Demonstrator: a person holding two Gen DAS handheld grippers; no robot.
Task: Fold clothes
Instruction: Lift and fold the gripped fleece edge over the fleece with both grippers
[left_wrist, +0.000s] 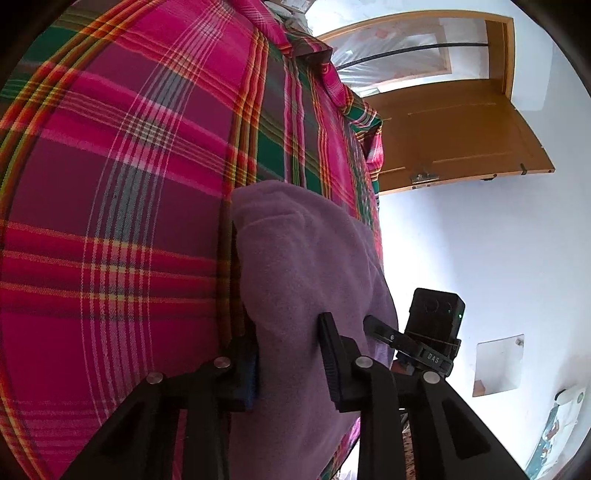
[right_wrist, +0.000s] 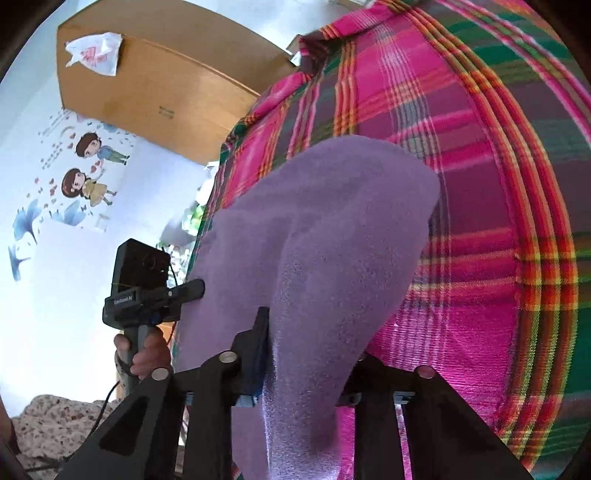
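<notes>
Nearest the left wrist camera, the left tongs (left_wrist: 290, 354) are seen clenched on a fold of lilac fleece cloth (left_wrist: 306, 266), which bulges up between the two black fingers and drapes down past them. In the right wrist view the right tongs (right_wrist: 306, 350) are likewise clamped on the same cloth (right_wrist: 325, 229), a thick ridge of it gathered between the fingers and spreading forward to a rounded edge. The cloth is held between the two tongs, just above or against a pink, green and orange plaid blanket (left_wrist: 129, 184) that fills the surface beyond it; whether the cloth touches the blanket cannot be told. Beside the cloth, each camera catches the opposite tool: in the right view a hand (right_wrist: 147, 350) is wrapped around the grip of the left one, its black camera block above. Farther off, a wooden door (left_wrist: 454, 129) is seen open against a white wall in the left view, while a cardboard box (right_wrist: 147, 77) with a white plastic bag (right_wrist: 94, 51) on it and cartoon wall stickers (right_wrist: 85, 170) are shown in the right view.
</notes>
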